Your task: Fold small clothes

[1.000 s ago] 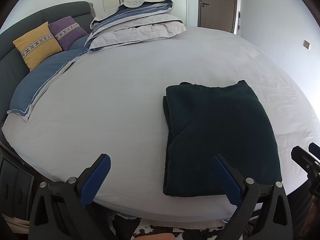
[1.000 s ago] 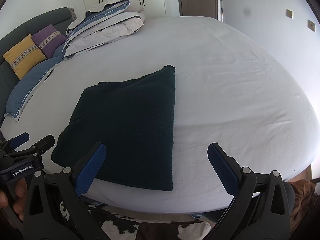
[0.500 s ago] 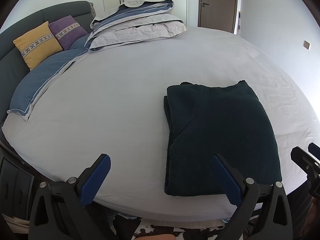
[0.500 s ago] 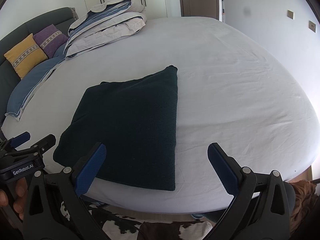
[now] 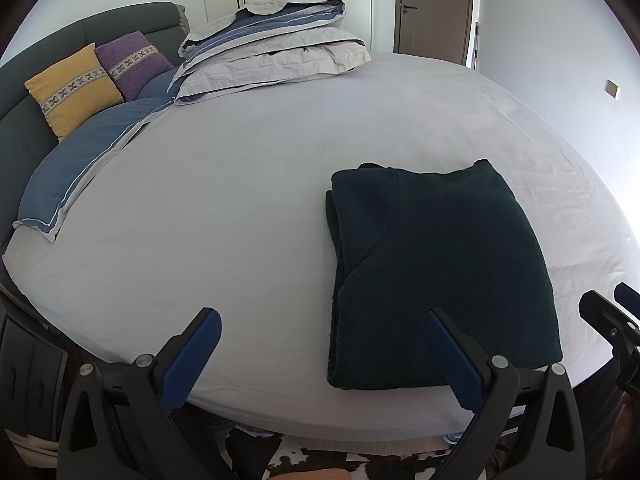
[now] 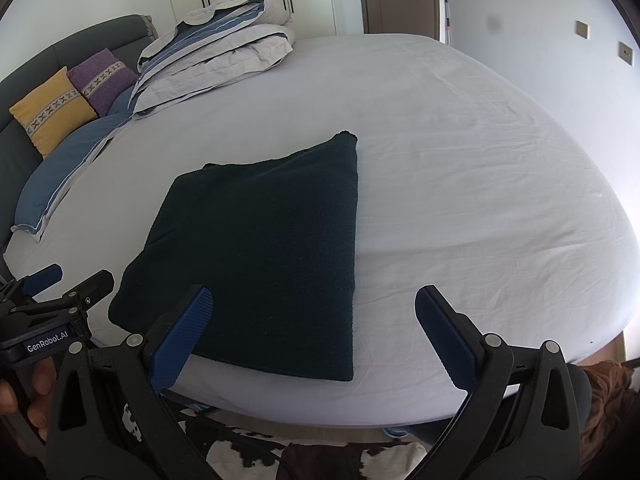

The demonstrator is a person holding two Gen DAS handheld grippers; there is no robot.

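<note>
A dark, fuzzy knit garment [image 5: 436,272] lies unmoved from a second ago as a neat folded rectangle near the bed's [image 5: 248,184] 6 o'clock edge, suggesting folding is done, while the left tool [image 5: 326,354] and right tool [image 6: 312,334] hover spread wide and empty.

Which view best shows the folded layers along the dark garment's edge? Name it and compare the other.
The left wrist view. There the dark garment shows its stacked layers and a diagonal flap along its left edge. The right wrist view shows only a smooth top surface and clean right edge.
</note>
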